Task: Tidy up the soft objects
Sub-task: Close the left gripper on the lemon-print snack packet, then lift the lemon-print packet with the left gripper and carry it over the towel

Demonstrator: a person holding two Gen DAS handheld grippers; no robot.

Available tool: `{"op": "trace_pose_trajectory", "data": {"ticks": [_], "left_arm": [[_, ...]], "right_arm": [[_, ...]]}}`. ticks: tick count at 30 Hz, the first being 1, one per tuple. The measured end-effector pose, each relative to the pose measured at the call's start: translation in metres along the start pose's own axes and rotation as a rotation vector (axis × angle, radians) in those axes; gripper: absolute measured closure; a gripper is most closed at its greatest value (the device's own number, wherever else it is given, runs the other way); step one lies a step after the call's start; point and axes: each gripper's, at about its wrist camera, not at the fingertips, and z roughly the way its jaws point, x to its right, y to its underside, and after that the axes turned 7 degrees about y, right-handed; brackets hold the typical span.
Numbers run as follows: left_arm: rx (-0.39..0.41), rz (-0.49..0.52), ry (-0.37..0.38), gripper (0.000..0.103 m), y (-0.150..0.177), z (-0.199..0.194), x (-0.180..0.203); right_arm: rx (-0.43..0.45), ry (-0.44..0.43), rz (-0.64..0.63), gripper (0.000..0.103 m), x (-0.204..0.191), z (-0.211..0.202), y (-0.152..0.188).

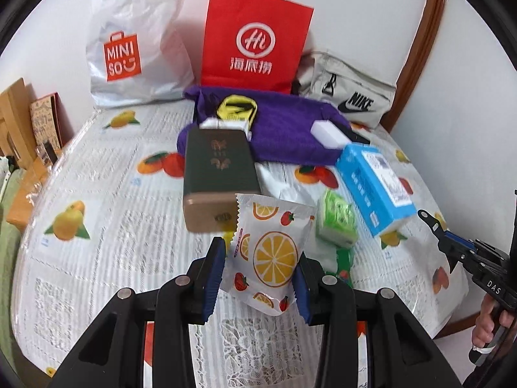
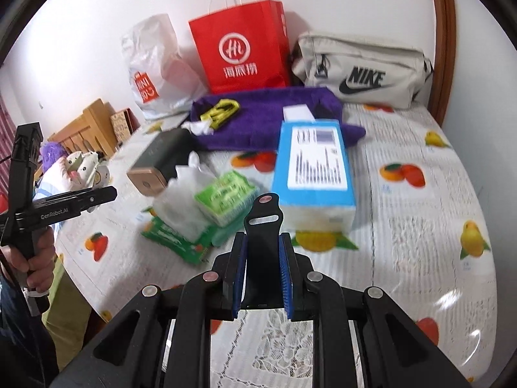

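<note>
Fruit-print packet (image 1: 268,255) pinched between left gripper (image 1: 260,279) fingers (image 1: 215,274).

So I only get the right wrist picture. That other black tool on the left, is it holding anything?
Observer: Yes. The left gripper is shut on a white packet printed with orange slices and strawberries.
Operator: And the dark box by the tissues, is anything on its top?
Observer: The dark box has a gold pattern printed on its top face.
</note>
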Motion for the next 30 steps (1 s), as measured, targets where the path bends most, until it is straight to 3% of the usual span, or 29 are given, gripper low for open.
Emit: {"op": "trace_pose_trajectory", "data": {"ticks": [11, 30], "left_arm": [[0.043, -0.010, 0.014, 0.066, -0.036, -0.004, 0.008], [0.048, -0.006, -0.030, 0.066, -0.089, 0.018, 0.002]], "right_arm": [[0.037, -0.039, -0.018, 0.083, -0.003, -0.002, -0.031], [0.069, -0.076, -0.041, 0.083, 0.003, 0.041, -0.103]]}}
